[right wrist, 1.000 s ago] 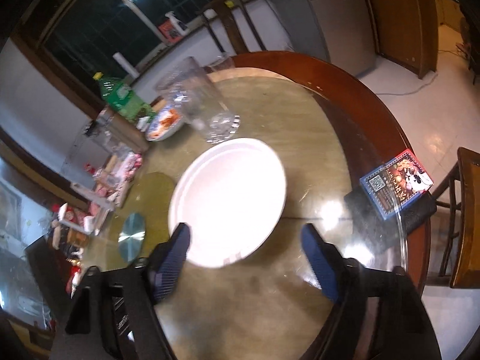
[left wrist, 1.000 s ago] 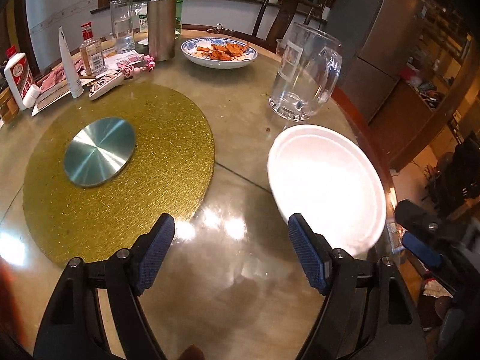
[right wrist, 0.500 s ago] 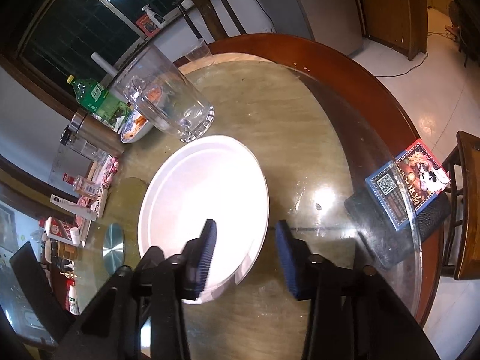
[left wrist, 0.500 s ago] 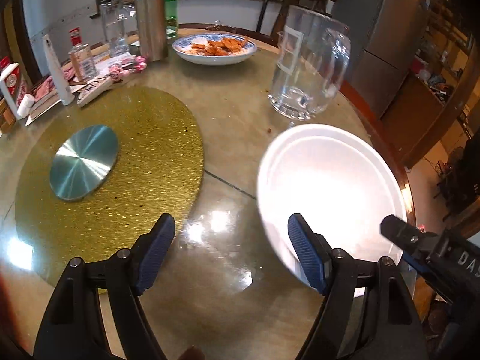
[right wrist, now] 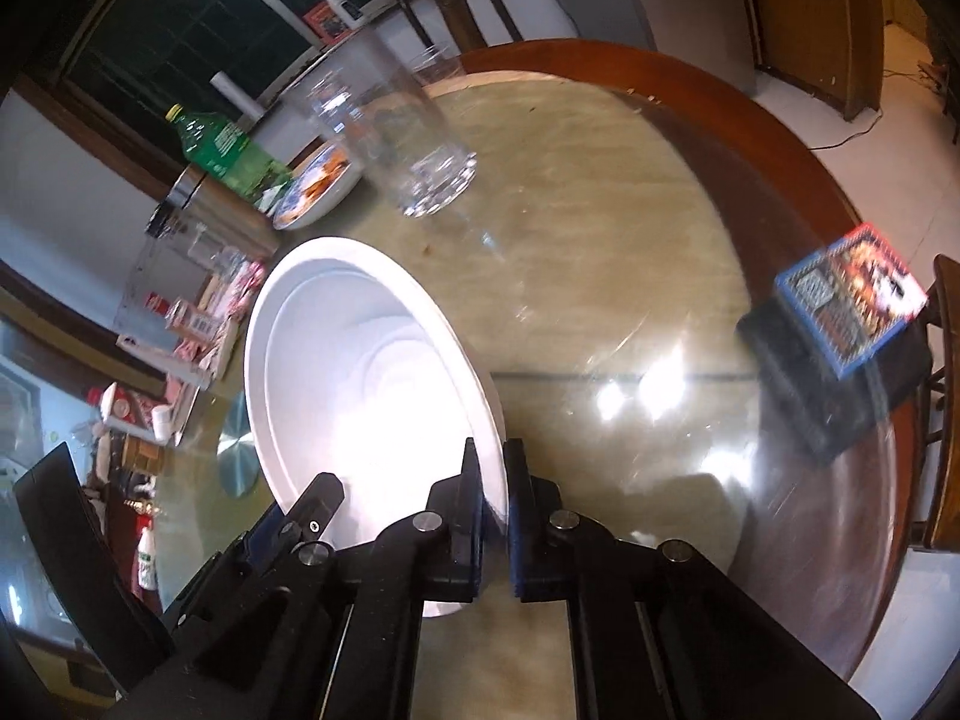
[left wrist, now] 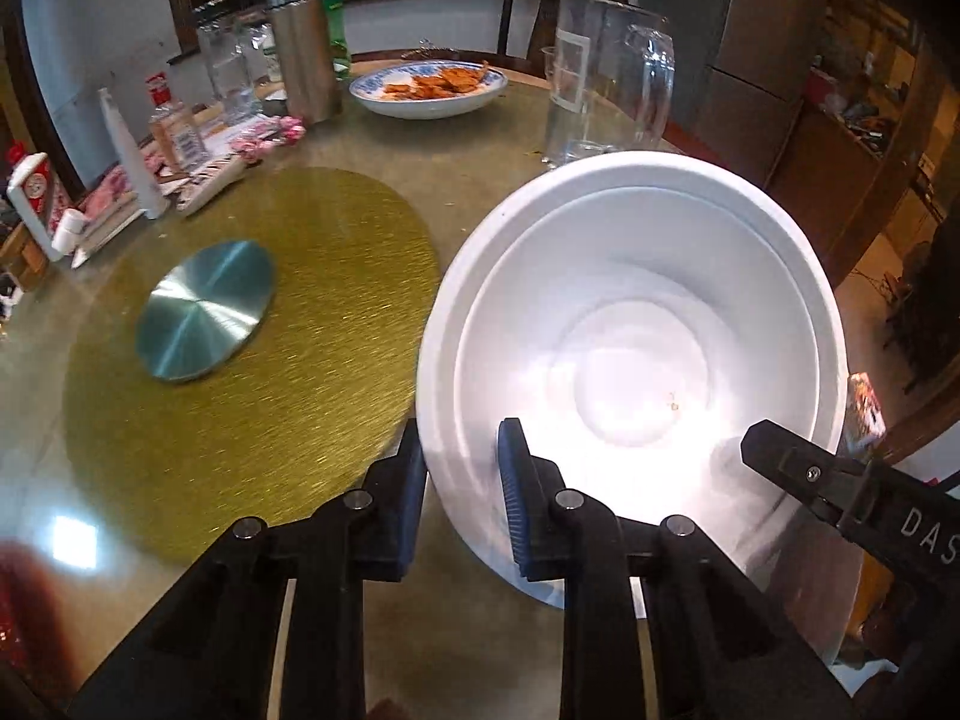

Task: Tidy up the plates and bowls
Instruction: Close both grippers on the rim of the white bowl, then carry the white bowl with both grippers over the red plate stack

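Observation:
A white deep plate (left wrist: 636,324) sits on the round glass-topped table (left wrist: 492,138), to the right of the gold turntable disc (left wrist: 258,360). My left gripper (left wrist: 462,480) is closing on its near left rim, one pad outside the wall and one inside, both touching it. My right gripper (right wrist: 493,486) is shut on the plate's (right wrist: 360,372) right rim, which runs between its pads. One right finger (left wrist: 780,456) shows at the plate's right side in the left wrist view. The plate looks tipped towards the cameras.
A clear glass pitcher (left wrist: 606,78) stands just behind the plate. Farther back are a blue-patterned dish of food (left wrist: 429,90), a steel flask (left wrist: 300,48) and bottles. A blue box (right wrist: 852,300) lies on a dark object at the table's right edge, beside a wooden chair (right wrist: 948,390).
Both grippers went from wide open to closed on the plate's rim, left on one side and right on the other. Both moved down and closer, so the plate fills more of each view.

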Tool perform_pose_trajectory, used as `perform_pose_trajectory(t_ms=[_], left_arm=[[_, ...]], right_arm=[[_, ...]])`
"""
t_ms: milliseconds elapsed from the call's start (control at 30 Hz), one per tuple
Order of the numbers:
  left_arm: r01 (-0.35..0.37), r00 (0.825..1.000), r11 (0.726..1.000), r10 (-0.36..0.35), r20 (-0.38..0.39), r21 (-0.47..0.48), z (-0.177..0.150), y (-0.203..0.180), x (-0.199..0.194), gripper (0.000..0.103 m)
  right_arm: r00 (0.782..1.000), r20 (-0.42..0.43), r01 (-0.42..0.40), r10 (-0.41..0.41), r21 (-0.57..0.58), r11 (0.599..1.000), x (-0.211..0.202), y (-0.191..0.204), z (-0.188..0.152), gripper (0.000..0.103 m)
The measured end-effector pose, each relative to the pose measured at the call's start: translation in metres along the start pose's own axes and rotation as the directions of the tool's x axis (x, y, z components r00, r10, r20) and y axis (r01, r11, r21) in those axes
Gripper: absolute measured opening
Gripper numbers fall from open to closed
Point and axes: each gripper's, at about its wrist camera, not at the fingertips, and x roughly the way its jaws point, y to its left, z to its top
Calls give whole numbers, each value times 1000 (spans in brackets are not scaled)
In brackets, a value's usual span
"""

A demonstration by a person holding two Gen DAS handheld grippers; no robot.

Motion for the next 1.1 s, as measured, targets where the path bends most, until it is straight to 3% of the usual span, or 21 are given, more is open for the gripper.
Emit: perform_pose_trajectory(t_ms=[533, 1100], left_arm=[[-60, 996, 995, 64, 63, -75, -57, 91, -60, 21], [-109, 979, 970, 143, 144, -220, -101, 195, -130, 21]], right_arm=[[997, -13, -71, 69, -169, 983, -24, 81, -91, 6], [987, -33, -156, 155, -387, 909, -52, 193, -172, 7]])
